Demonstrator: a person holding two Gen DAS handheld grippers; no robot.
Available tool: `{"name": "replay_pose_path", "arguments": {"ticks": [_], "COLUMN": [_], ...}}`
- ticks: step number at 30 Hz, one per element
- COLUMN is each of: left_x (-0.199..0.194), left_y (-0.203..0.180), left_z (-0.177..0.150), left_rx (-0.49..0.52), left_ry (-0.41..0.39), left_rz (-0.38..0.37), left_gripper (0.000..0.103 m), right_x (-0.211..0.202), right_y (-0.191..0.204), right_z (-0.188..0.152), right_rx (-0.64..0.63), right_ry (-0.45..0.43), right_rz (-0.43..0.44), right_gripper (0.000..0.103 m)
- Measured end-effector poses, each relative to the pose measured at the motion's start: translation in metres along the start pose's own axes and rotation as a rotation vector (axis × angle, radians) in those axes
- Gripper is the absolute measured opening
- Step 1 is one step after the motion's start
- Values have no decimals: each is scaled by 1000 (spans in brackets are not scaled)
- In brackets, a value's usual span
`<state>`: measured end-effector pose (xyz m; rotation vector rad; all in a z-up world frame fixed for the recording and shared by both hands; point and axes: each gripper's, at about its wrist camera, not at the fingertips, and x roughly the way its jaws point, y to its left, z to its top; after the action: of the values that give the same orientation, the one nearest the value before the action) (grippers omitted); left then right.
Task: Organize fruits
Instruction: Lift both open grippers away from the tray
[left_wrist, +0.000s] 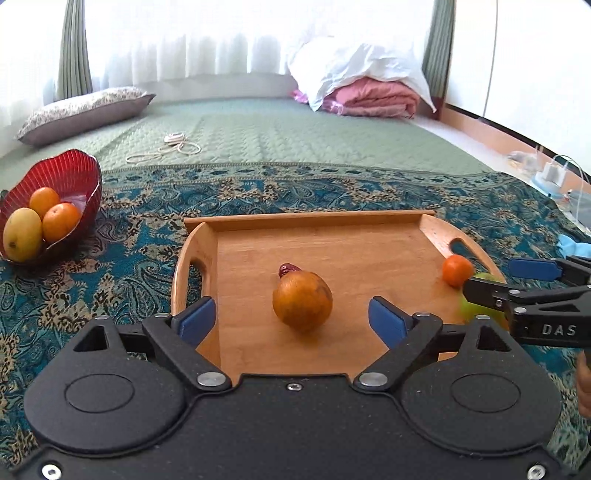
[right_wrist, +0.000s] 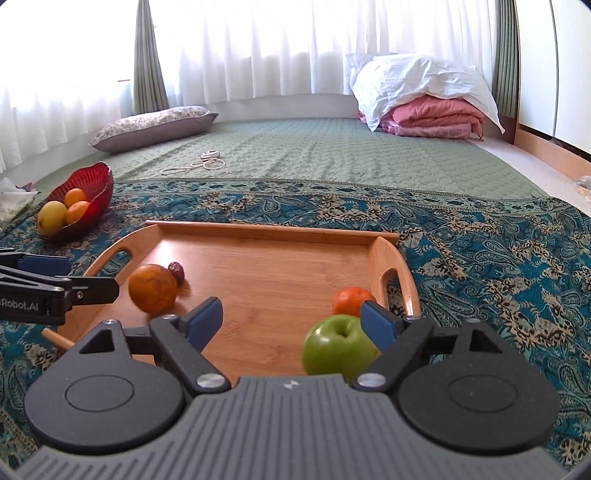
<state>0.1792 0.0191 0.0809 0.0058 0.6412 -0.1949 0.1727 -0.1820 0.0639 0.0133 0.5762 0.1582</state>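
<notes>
Here, left wrist view: the left tool (left_wrist: 291, 317) stands spread wide above the near edge of the wooden tray (left_wrist: 314, 218), nothing between its pads. A large orange (left_wrist: 302, 301) lies mid-tray, a small dark red fruit (left_wrist: 286, 269) touching its far side. A small orange (left_wrist: 457, 270) sits at the tray's right edge. The red bowl (left_wrist: 79, 170) on the bed's patterned cover, far left, holds more fruit.

Right wrist view: the right tool (right_wrist: 291, 317) is also spread, pinching nothing. A green apple (right_wrist: 338, 347) rests at the tray's near right corner, against the right pad.
</notes>
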Motion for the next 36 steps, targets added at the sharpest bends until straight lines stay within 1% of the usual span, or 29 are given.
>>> {"name": "replay_pose_path", "arguments": {"ticks": [7, 13, 18, 21, 27, 30, 36], "left_x": [-28, -45, -56, -62, -72, -76, -80], "left_y": [-5, -8, -11, -12, -10, -11, -13], "left_z": [-17, -33, -45, -51, -65, -75, -98], "left_rx": [1, 17, 41, 49, 46, 55, 76], "left_ry": [-43, -68, -87, -101, -121, -134, -170], "left_rz": [-25, -14, -5, 2, 5, 20, 55], "left_gripper": [94, 95, 96, 100, 101, 102, 103], "right_x": [-21, -38, -48, -52, -57, -61, -66], "right_y": [12, 26, 40, 46, 49, 49, 46], "right_z": [-11, -23, -34, -42, -54, -62, -82], "right_rx": [-51, -120, -171, -193, -177, -163, -89], "right_ry": [-51, -90, -113, -125, -132, -139, -156], "right_rz": [-1, 8, 9, 5, 10, 6, 5], "right_gripper": [97, 102, 103, 103, 103, 103, 103]}}
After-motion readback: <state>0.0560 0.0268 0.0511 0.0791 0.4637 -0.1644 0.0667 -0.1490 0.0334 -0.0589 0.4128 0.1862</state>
